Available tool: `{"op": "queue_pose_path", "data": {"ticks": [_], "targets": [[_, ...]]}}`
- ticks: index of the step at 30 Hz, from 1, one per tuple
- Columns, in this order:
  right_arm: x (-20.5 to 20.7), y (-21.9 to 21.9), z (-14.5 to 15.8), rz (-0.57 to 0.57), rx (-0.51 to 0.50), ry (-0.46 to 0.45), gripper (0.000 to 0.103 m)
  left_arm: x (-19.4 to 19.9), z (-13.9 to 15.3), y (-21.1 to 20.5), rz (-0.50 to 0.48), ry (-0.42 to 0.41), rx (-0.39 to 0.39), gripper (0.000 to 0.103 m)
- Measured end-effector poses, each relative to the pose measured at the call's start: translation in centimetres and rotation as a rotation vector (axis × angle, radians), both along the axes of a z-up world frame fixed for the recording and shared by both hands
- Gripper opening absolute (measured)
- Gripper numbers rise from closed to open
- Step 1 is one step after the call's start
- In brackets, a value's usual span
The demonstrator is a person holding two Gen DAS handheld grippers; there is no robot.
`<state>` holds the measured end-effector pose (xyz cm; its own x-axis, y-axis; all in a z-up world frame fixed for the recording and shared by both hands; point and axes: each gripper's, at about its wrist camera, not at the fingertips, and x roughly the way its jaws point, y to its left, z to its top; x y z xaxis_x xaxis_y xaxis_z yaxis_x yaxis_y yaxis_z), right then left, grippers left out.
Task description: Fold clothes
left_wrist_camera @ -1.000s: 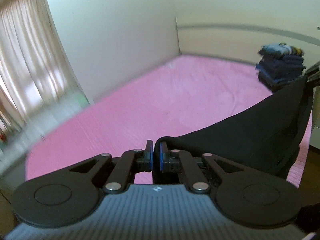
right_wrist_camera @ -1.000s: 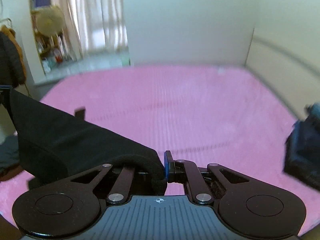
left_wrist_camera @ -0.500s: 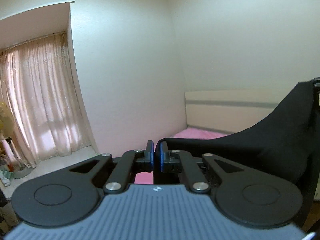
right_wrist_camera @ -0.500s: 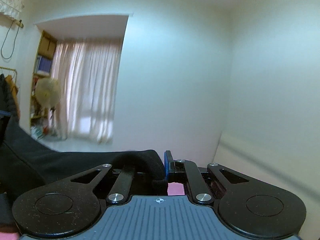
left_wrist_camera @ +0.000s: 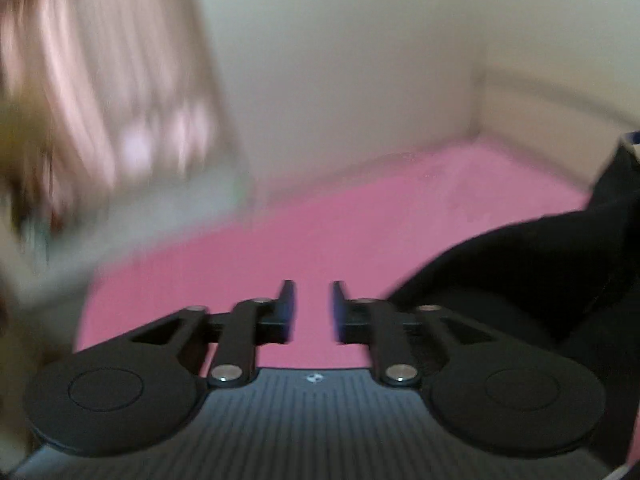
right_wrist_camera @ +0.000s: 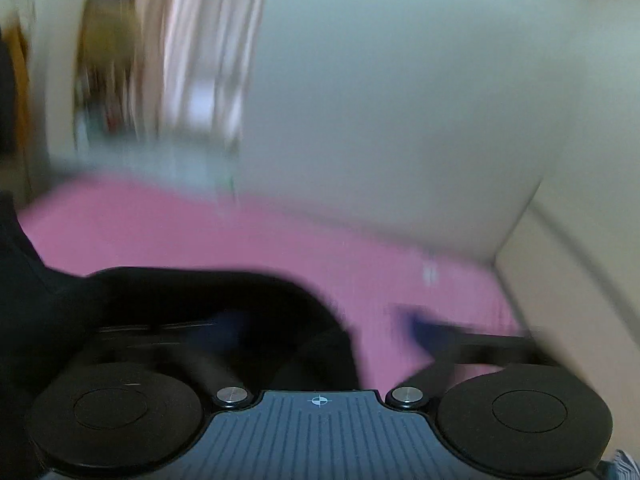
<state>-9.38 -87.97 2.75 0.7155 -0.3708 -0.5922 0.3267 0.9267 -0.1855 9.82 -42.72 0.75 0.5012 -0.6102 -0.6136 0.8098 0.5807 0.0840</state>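
Note:
The black garment (left_wrist_camera: 540,264) hangs at the right of the left wrist view, over the pink bed (left_wrist_camera: 320,232). My left gripper (left_wrist_camera: 312,312) is open, with only pink sheet showing in the gap between its fingers. In the blurred right wrist view the same black garment (right_wrist_camera: 192,296) lies across the left side, covering the left finger. My right gripper (right_wrist_camera: 324,328) is open wide, and its right finger (right_wrist_camera: 424,328) stands free over the bed (right_wrist_camera: 280,232). Whether the cloth still touches a pad is hidden.
A pale headboard (left_wrist_camera: 560,120) runs along the bed's far end, also at the right in the right wrist view (right_wrist_camera: 580,280). Curtains (left_wrist_camera: 100,100) and a windowsill lie to the left. Plain walls stand behind. Both views are motion-blurred.
Both grippers were shut on the black garment's edge and have opened, letting it go. Both views have swung down from the wall toward the pink bed.

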Motion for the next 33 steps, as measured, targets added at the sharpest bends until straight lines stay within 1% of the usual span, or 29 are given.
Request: {"op": "queue_pose_path", "data": {"ticks": [2,4,5,6,7,9,11,12,13,15,18,19,21,23,25,26,27,28,29,31,33], "targets": [[4.0,-2.8,-7.3,0.001,0.057,0.108,0.103,2.4,-5.7,-3.5,0.074,0.071,0.075,0.019],[4.4,-3.1,-12.2,-0.009,0.145,0.130,0.103,4.9,-11.4,-6.9,0.147,0.142,0.150,0.019],[3.9,-2.6,-14.6,0.002,0.191,0.144,0.103,4.9,-13.9,-7.3,0.165,0.180,0.184,0.022],[3.3,-2.0,-16.8,0.010,0.234,0.162,0.103,3.5,-16.0,-6.1,0.163,0.220,0.215,0.024],[2.7,-1.4,-18.7,0.015,0.274,0.187,0.102,2.1,-18.1,-5.0,0.161,0.260,0.246,0.029],[-0.2,-0.2,-21.8,-0.020,0.372,0.233,0.103,-0.8,-22.0,-2.5,0.154,0.334,0.310,0.031],[-3.7,1.1,-24.5,-0.076,0.478,0.278,0.103,-3.6,-24.3,0.5,0.156,0.372,0.384,0.039],[-5.4,1.9,-25.6,-0.106,0.525,0.298,0.103,-4.3,-25.2,1.7,0.162,0.393,0.406,0.039],[-6.7,2.8,-26.0,-0.138,0.560,0.311,0.103,-4.9,-26.1,2.9,0.168,0.414,0.427,0.041],[-8.9,3.9,-26.0,-0.172,0.609,0.329,0.103,-5.8,-27.3,5.3,0.186,0.454,0.444,0.043],[-10.9,7.2,-26.3,-0.173,0.628,0.375,0.103,-5.4,-28.1,7.3,0.232,0.507,0.417,0.043],[-11.3,8.2,-26.3,-0.172,0.628,0.391,0.103,-5.5,-28.1,7.6,0.236,0.504,0.403,0.043],[-11.3,10.0,-26.5,-0.166,0.630,0.412,0.103,-6.6,-27.0,7.3,0.184,0.461,0.354,0.044],[-10.8,11.6,-26.5,-0.153,0.629,0.410,0.103,-7.7,-26.0,6.8,0.131,0.429,0.308,0.050],[-9.6,13.1,-26.4,-0.132,0.637,0.404,0.103,-8.5,-26.4,6.4,0.114,0.438,0.310,0.050],[-9.0,13.8,-26.4,-0.118,0.643,0.405,0.103,-8.8,-26.9,6.2,0.107,0.434,0.333,0.049],[-8.5,14.4,-26.3,-0.103,0.647,0.407,0.103,-8.9,-27.5,5.9,0.106,0.427,0.377,0.045],[-8.0,15.0,-26.1,-0.085,0.649,0.407,0.103,-8.7,-27.9,5.7,0.112,0.432,0.412,0.021],[-7.5,15.5,-25.9,-0.067,0.651,0.406,0.103,-8.4,-28.2,5.9,0.124,0.440,0.430,0.001],[-7.5,16.2,-25.6,-0.043,0.650,0.396,0.103,-8.0,-27.8,6.7,0.147,0.448,0.447,0.001],[-8.0,16.9,-25.4,-0.022,0.651,0.389,0.103,-7.4,-25.8,8.2,0.159,0.436,0.430,0.000]]}}
